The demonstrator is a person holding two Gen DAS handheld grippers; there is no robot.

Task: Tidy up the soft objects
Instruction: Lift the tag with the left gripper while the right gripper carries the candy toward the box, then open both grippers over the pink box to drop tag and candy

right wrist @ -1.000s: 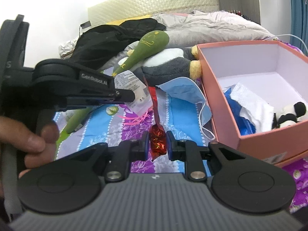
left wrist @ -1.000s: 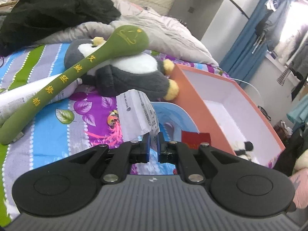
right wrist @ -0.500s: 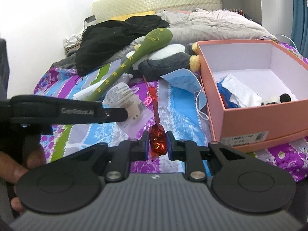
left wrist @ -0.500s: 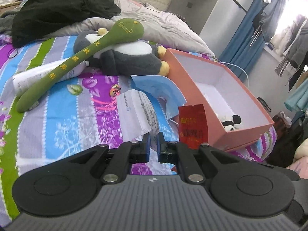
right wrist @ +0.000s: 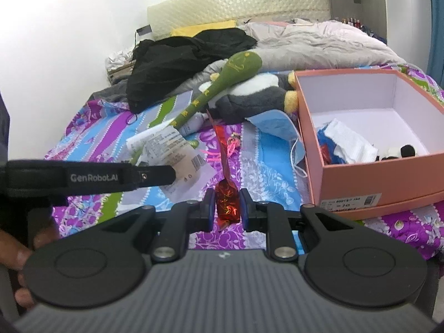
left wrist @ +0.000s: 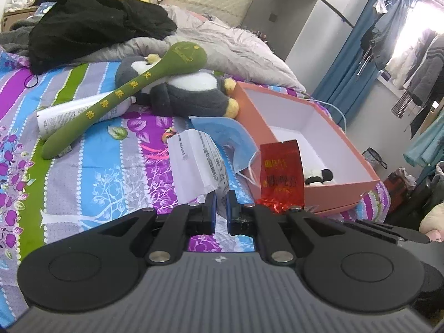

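Note:
My left gripper (left wrist: pixel 220 208) is shut on a white printed packet (left wrist: pixel 194 163), held up over the striped bedsheet. In the right wrist view the same gripper (right wrist: pixel 172 173) comes in from the left with the white packet (right wrist: pixel 169 149) at its tip. My right gripper (right wrist: pixel 227 208) is shut on a red foil packet (right wrist: pixel 228 201), which stands upright beside the pink box (left wrist: pixel 347 144). That red foil packet (left wrist: pixel 280 174) also shows in the left wrist view. A green spoon-shaped plush (left wrist: pixel 138 83) leans on a grey penguin plush (left wrist: pixel 191 94).
The open pink box (right wrist: pixel 360 177) holds a small panda toy (left wrist: pixel 319 176), white cloth and something blue. A blue face mask (left wrist: pixel 227 133) lies by its corner. A white tube (left wrist: pixel 69 113) lies under the green plush. Black clothing (left wrist: pixel 91 27) and a grey duvet are piled behind.
Both grippers have drawn back and risen from the bed with their packets still held. More of the bedsheet and the box front shows now.

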